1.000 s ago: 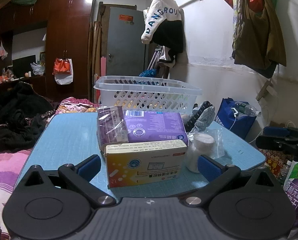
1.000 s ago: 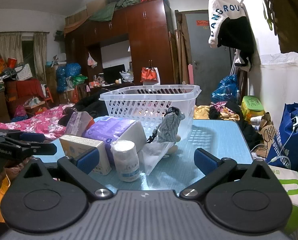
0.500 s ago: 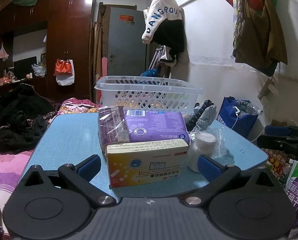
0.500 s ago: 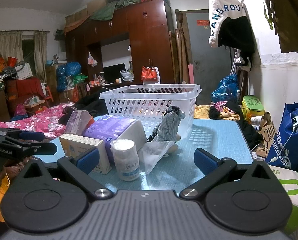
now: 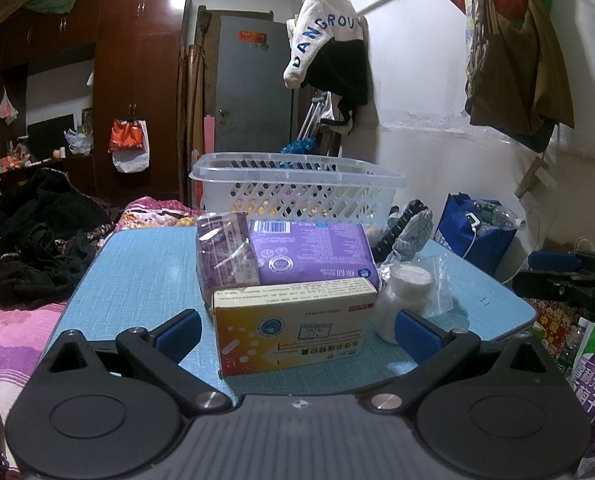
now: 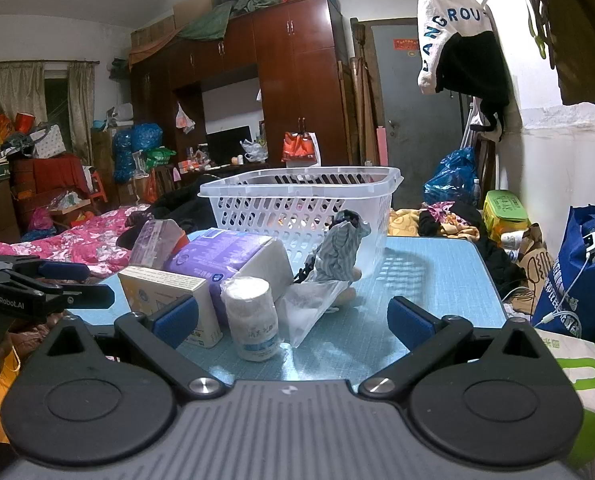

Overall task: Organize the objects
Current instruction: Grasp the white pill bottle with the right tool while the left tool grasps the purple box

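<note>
On the blue table (image 5: 145, 276) lie a yellow-and-white medicine box (image 5: 295, 328), a purple pack (image 5: 309, 254), a small purple packet (image 5: 225, 256), a white pill bottle (image 5: 403, 300), a clear plastic bag (image 5: 437, 284) and striped cloth (image 5: 411, 232). A white perforated basket (image 5: 297, 188) stands behind them. My left gripper (image 5: 297, 330) is open, its fingers on either side of the medicine box without touching. My right gripper (image 6: 293, 320) is open and empty, in front of the pill bottle (image 6: 253, 318) and bag (image 6: 309, 308). The basket (image 6: 297, 200) is behind.
The table's right edge (image 5: 509, 312) drops to a blue shopping bag (image 5: 473, 232) on the floor. A bed with pink covers and dark clothes (image 5: 29, 248) lies left of the table. Wardrobes and a grey door stand far behind.
Both grippers have crept slightly forward; the objects appear a little nearer. Nothing on the table has moved.
</note>
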`<state>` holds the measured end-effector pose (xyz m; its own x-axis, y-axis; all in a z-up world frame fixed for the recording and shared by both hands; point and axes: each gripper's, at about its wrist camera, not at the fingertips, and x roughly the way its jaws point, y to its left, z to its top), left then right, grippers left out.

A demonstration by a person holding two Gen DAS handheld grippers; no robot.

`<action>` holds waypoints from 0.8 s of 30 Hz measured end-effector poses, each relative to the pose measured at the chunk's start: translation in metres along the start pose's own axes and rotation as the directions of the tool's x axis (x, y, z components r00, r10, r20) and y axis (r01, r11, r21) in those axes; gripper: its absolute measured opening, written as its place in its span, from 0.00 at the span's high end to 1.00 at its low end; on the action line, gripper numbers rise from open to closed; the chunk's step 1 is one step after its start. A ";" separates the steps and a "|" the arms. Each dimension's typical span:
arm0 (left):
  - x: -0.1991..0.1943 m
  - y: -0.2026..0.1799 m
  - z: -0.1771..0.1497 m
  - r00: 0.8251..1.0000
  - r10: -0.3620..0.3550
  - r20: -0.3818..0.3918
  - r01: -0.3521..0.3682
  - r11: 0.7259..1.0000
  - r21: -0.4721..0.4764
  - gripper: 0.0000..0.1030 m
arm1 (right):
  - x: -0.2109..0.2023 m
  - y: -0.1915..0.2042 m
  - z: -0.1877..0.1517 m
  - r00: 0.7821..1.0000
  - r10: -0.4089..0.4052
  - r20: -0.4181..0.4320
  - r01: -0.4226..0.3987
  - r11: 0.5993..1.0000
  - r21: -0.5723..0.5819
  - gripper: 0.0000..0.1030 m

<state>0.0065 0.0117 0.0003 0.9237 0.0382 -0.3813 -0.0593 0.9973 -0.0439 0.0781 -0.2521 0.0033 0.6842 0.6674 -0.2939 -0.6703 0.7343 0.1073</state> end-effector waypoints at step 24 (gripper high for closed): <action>0.039 0.040 0.012 0.991 0.078 0.109 -0.077 0.997 -0.014 0.06 | 0.041 0.018 -0.019 0.994 0.103 0.045 -0.101 0.994 -0.050 0.05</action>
<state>0.0444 0.0534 -0.0049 0.9519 0.1228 -0.2806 -0.1360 0.9903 -0.0277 0.0887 -0.2145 -0.0250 0.6234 0.7446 -0.2386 -0.7496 0.6559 0.0885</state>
